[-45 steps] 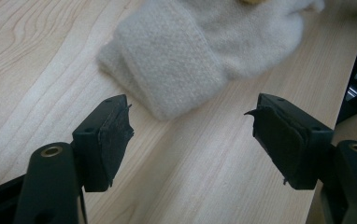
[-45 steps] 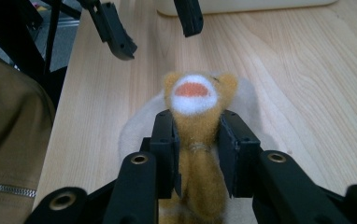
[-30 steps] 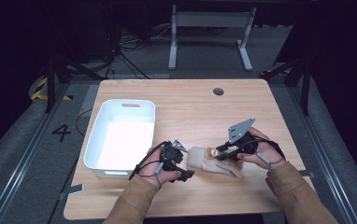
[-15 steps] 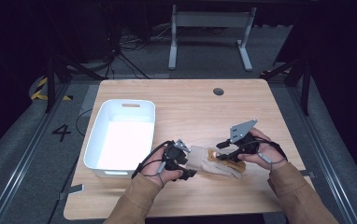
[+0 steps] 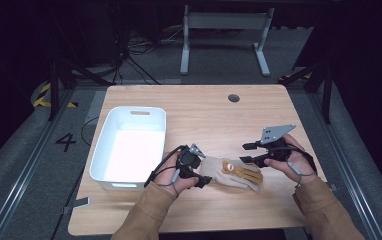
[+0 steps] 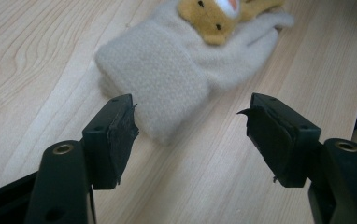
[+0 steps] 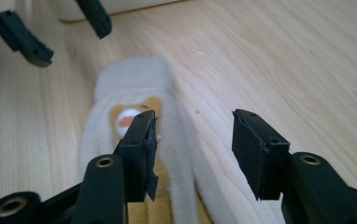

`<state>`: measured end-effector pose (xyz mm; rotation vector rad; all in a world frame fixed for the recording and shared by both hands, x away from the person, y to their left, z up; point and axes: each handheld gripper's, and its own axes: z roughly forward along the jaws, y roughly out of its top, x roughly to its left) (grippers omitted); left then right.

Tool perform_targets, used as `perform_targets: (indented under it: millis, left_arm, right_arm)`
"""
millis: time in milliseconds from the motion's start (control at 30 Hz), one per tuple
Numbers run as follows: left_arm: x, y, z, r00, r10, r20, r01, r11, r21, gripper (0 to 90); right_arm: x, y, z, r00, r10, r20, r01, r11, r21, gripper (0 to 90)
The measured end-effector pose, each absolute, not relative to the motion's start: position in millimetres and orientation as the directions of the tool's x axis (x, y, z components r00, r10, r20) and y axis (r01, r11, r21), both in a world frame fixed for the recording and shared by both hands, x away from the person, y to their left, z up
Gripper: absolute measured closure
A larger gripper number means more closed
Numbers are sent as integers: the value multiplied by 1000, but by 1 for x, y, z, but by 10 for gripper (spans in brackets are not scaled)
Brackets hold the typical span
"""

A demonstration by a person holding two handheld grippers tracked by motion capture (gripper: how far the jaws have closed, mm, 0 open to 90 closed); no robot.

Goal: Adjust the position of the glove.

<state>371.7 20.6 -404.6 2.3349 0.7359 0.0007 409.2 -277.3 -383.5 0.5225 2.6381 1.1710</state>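
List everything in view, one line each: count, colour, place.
glove: one, beige with an orange animal face, flat on the table's near edge between the grippers
bin: one, white, left part of the table
table: one, light wood
table hole: one, dark, far side of the table
left gripper: one, black, jaws apart at the glove's cuff
right gripper: one, black, jaws apart over the glove's finger end

sleeves (image 5: pixel 149 215): tan, long | left gripper (image 5: pixel 202 178): black, cabled | right gripper (image 5: pixel 245 153): black, grey three-cornered plate | jaws: black pads, brass screws
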Motion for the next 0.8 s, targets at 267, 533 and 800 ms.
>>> perform_targets:
  millis: [267,533,800]
  left_arm:
    - [377,14,-401,847,502,-177,489,-603,630,308]
    - [384,7,-399,853,495,-168,475,-600,644,292]
    - [386,4,-399,856,491,-159,468,-608,642,284]
  right_arm:
    - [405,-299,-379,-857,512,-52,293,568,769,509]
    - [399,-322,-378,-790,611,-45,354,515,780,493]
    - [399,-345,-381,-708,705,-34,430,469,771,483]
